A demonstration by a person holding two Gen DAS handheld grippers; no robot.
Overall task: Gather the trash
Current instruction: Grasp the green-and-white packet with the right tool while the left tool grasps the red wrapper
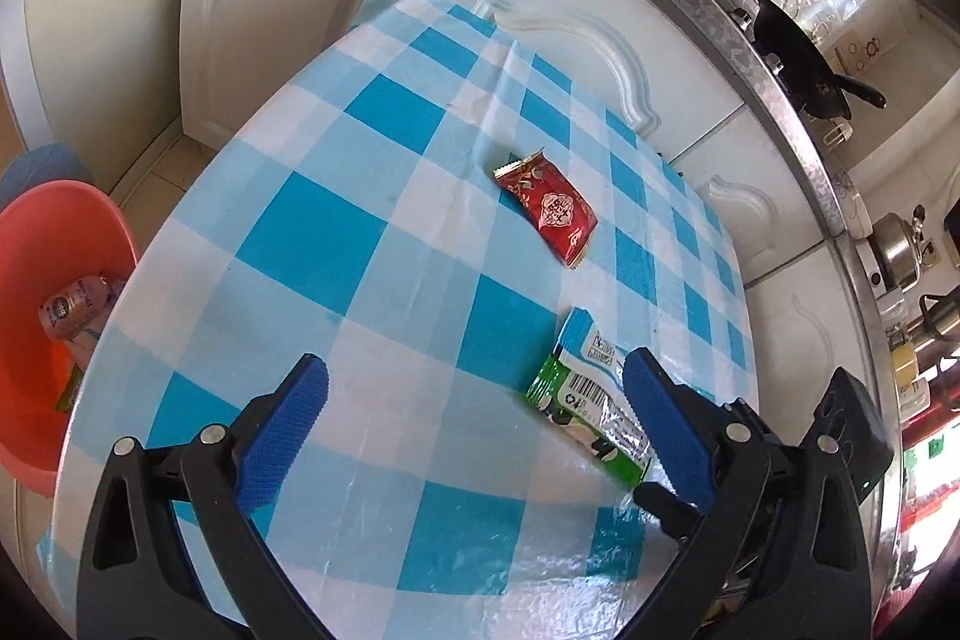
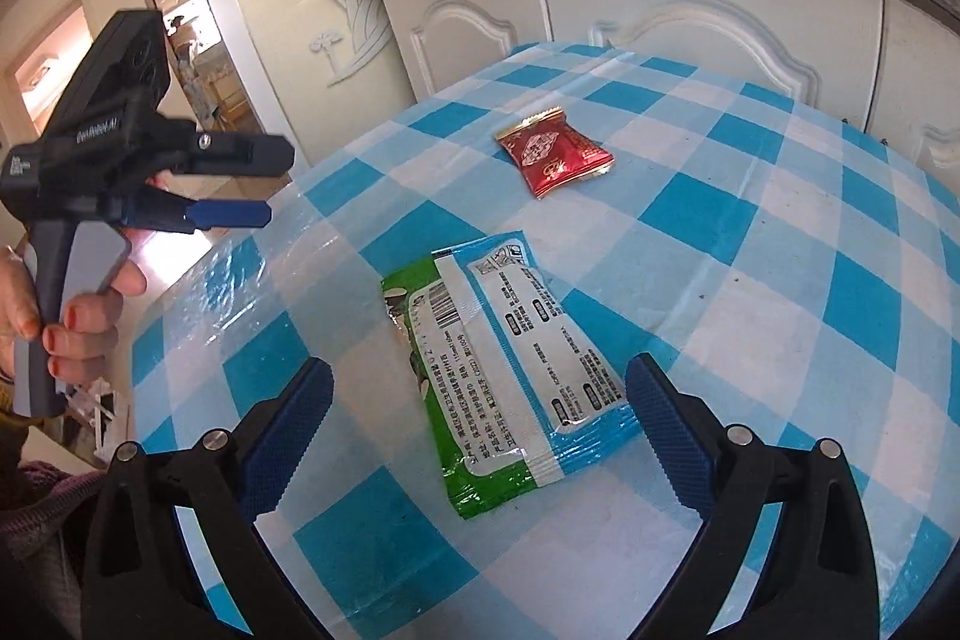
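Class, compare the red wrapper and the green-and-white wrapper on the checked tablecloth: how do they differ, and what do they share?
The red wrapper is the smaller, a short packet; the green-and-white wrapper is longer and larger. The red wrapper lies farther away, toward the cabinets; the green-and-white wrapper lies near, between the fingers of the open right gripper. The red one shows a decorated face; the green-and-white one shows a barcode and print. Both lie flat on the tablecloth, ungripped.

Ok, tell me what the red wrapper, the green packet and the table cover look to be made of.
Red wrapper: glossy foil-like plastic film, going by its sheen and crimped ends. Green packet: thin printed plastic film, shiny, with a silvery inner layer at the torn end in the left wrist view. Table cover: probably checked cloth under clear plastic sheet, which wrinkles and glares.
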